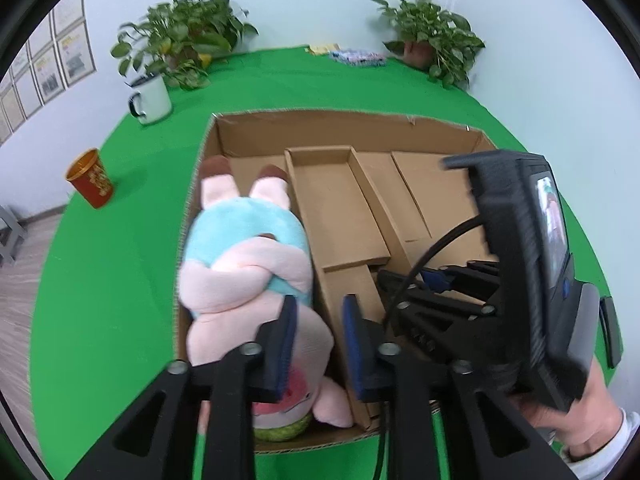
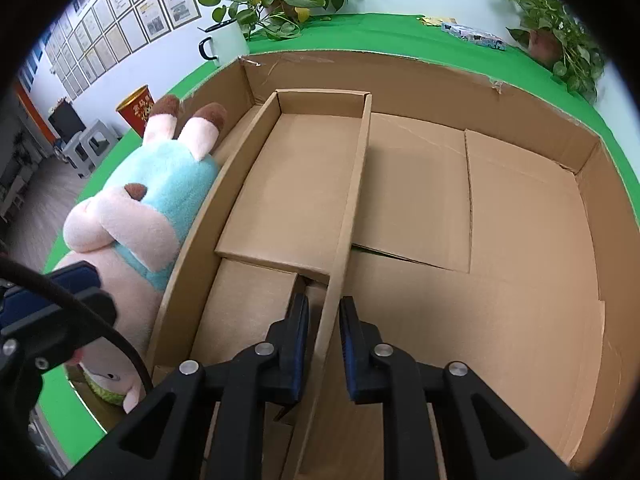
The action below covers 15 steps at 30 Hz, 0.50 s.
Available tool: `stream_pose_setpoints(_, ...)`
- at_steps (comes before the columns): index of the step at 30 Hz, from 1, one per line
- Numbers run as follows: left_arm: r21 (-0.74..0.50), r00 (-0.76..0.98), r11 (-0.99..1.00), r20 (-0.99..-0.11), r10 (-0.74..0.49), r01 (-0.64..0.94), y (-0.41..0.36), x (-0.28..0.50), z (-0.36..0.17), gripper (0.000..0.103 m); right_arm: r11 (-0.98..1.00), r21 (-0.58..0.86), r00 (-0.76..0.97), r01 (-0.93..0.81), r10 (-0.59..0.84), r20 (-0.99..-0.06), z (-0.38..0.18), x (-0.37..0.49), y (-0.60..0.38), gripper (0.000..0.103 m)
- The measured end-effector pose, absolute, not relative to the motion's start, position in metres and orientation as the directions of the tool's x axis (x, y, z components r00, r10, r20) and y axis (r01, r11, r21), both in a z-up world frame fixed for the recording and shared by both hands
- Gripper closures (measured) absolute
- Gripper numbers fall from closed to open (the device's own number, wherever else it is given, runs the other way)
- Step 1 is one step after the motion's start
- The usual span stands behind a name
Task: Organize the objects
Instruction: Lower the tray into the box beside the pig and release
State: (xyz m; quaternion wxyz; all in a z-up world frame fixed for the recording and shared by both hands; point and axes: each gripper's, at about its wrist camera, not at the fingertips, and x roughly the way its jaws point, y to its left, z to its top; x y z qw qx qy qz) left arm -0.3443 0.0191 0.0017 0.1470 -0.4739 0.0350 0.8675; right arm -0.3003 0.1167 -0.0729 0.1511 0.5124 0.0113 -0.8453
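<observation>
Plush pig (image 1: 244,264) is soft, light; I'd grab its body. My left tool (image 1: 320,340) is spread, empty. My right tool (image 2: 324,340) straddles the stiff cardboard divider (image 2: 348,208); can't tell if it's pinching.

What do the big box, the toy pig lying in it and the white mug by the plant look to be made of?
Box: brown corrugated cardboard, matte; raw torn edges and folded flaps show it. Toy pig: soft plush fabric, pink and light blue, fuzzy nap and stuffed bulges. Mug: probably enamelled metal, glossy white with a dark rim and handle, though ceramic cannot be ruled out.

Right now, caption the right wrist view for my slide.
Right claw straddles a cardboard divider inside the box; plush toy lies in the left compartment.
</observation>
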Motion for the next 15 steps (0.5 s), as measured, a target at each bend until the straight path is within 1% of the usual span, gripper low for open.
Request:
stream_pose_setpoints(1,-0.082,-0.522,-0.955,-0.822,0.226,-0.285,0.016,-0.341,0.006,0.071,-0.954,0.158,-0.435,0.256,-0.26,-0.862,-0.071,-0.3,0.121,0.086)
stream_pose_setpoints(2,-0.084,-0.531,-0.955,-0.816,0.229,-0.283,0.014,-0.338,0.008,0.07,-0.953,0.184,-0.453,0.243,-0.279,-0.847,-0.066,-0.299,0.128,0.082)
stream_pose_setpoints(3,-0.083,-0.54,-0.956,-0.81,0.23,-0.282,0.015,-0.331,0.011,0.07,-0.953,0.192,-0.468,0.234,-0.284,-0.837,-0.062,-0.297,0.132,0.072)
stream_pose_setpoints(4,-0.079,-0.55,-0.956,-0.803,0.229,-0.283,0.014,-0.325,0.013,0.07,-0.955,0.195,-0.488,0.224,-0.283,-0.825,-0.056,-0.294,0.138,0.067)
stream_pose_setpoints(5,-0.073,-0.561,-0.956,-0.796,0.228,-0.284,0.014,-0.321,0.016,0.07,-0.958,0.193,-0.512,0.214,-0.278,-0.813,-0.05,-0.289,0.144,0.057)
stream_pose_setpoints(6,-0.065,-0.576,-0.956,-0.786,0.225,-0.285,0.013,-0.316,0.018,0.069,-0.96,0.191,-0.533,0.206,-0.274,-0.801,-0.043,-0.284,0.148,0.053)
stream_pose_setpoints(7,-0.054,-0.594,-0.958,-0.774,0.22,-0.283,0.013,-0.311,0.022,0.068,-0.961,0.19,-0.545,0.198,-0.27,-0.794,-0.039,-0.28,0.152,0.052)
stream_pose_setpoints(10,-0.031,-0.66,-0.964,-0.723,0.205,-0.265,0.013,-0.293,0.033,0.053,-0.965,0.207,-0.571,0.163,-0.263,-0.778,-0.026,-0.257,0.167,0.049)
stream_pose_setpoints(12,-0.027,-0.699,-0.966,-0.685,0.206,-0.257,0.014,-0.282,0.04,0.036,-0.964,0.221,-0.567,0.15,-0.267,-0.779,-0.019,-0.238,0.177,0.046)
stream_pose_setpoints(13,-0.023,-0.718,-0.967,-0.665,0.206,-0.256,0.015,-0.275,0.043,0.033,-0.965,0.219,-0.568,0.142,-0.261,-0.781,-0.017,-0.231,0.18,0.046)
stream_pose_setpoints(14,-0.019,-0.73,-0.967,-0.653,0.205,-0.254,0.018,-0.269,0.045,0.03,-0.967,0.22,-0.578,0.13,-0.254,-0.775,-0.012,-0.218,0.184,0.042)
stream_pose_setpoints(15,-0.016,-0.733,-0.966,-0.648,0.208,-0.259,0.021,-0.266,0.045,0.03,-0.966,0.227,-0.587,0.122,-0.255,-0.769,-0.009,-0.211,0.187,0.037)
